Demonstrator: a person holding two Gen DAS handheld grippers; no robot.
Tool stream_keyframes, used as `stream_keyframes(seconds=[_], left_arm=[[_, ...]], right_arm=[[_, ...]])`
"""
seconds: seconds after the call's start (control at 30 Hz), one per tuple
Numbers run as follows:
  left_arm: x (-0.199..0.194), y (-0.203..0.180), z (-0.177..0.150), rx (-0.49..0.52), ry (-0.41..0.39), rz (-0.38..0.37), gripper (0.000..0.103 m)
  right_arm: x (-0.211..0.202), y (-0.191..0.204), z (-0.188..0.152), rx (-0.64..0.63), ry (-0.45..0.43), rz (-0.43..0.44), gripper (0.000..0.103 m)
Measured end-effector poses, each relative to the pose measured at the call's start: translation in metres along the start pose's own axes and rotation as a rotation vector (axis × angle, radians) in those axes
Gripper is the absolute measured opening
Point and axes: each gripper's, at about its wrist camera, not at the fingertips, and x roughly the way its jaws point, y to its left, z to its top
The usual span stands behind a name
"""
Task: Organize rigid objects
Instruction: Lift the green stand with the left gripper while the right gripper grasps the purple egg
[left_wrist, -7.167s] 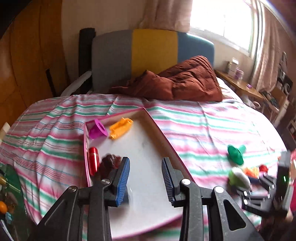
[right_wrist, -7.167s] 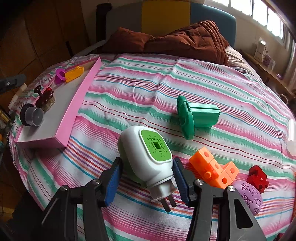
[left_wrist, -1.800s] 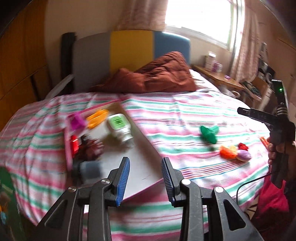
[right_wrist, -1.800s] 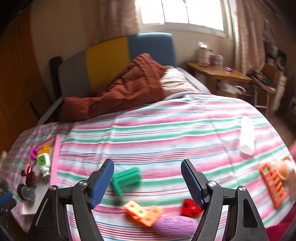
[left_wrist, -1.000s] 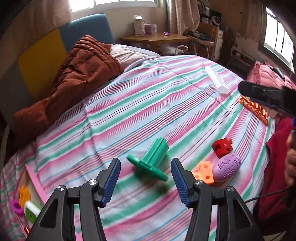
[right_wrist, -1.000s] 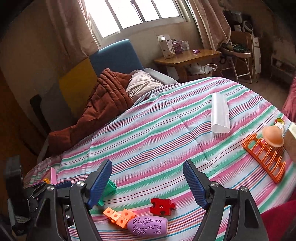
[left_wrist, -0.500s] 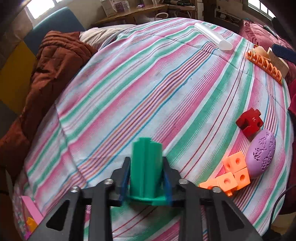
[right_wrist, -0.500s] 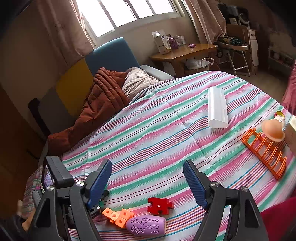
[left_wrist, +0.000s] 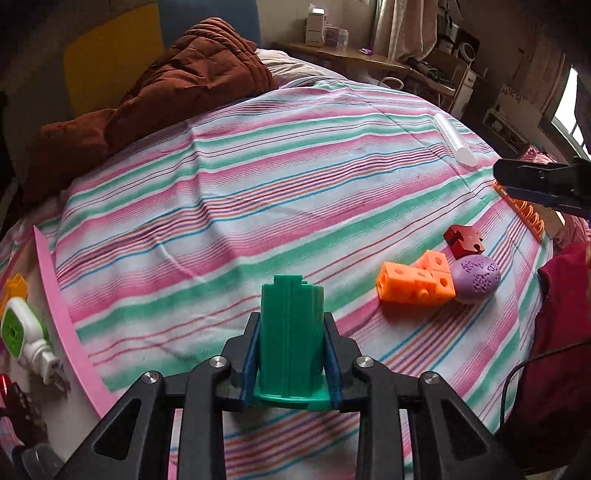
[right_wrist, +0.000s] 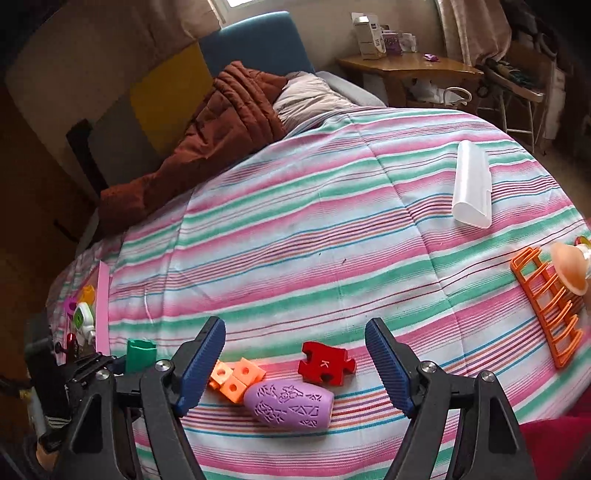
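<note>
My left gripper (left_wrist: 291, 319) is shut on a green ribbed plastic piece with a flange (left_wrist: 290, 306), held upright above the striped bedspread. The pink tray (left_wrist: 62, 314) lies at the left with a white and green plug-in device (left_wrist: 18, 332) in it. An orange cube cluster (left_wrist: 413, 280), a purple patterned oval (left_wrist: 476, 278) and a red puzzle piece (left_wrist: 463, 240) lie on the bed to the right. My right gripper (right_wrist: 295, 326) stands open above the red puzzle piece (right_wrist: 325, 363) and the purple oval (right_wrist: 290, 404), with nothing between its fingers.
A white tube (right_wrist: 472, 184) and an orange rack (right_wrist: 546, 310) with a peach-coloured object (right_wrist: 569, 269) on it lie at the bed's right side. A brown quilt (left_wrist: 177, 85) is bunched at the headboard. A wooden side table (right_wrist: 410, 64) stands beyond the bed.
My left gripper closed on the green piece and raised it off the bed, swinging left until the pink tray came into view. The right gripper sank slightly toward the toys, still open.
</note>
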Motion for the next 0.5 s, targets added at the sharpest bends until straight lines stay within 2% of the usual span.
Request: stream_keyframes(seconds=[0.17,0.5], left_arm=[[-0.022,-0.003,-0.021,-0.03,-0.037,0.0,0.03],[-0.056,-0.001,-0.049,-0.094,-0.088,0.008,0.03]], right_arm=[[0.016,0.01,-0.012,-0.097,0.125,-0.019,0.079],[0.042,0.024,-0.03,-0.152,0.258,-0.04,0.085]])
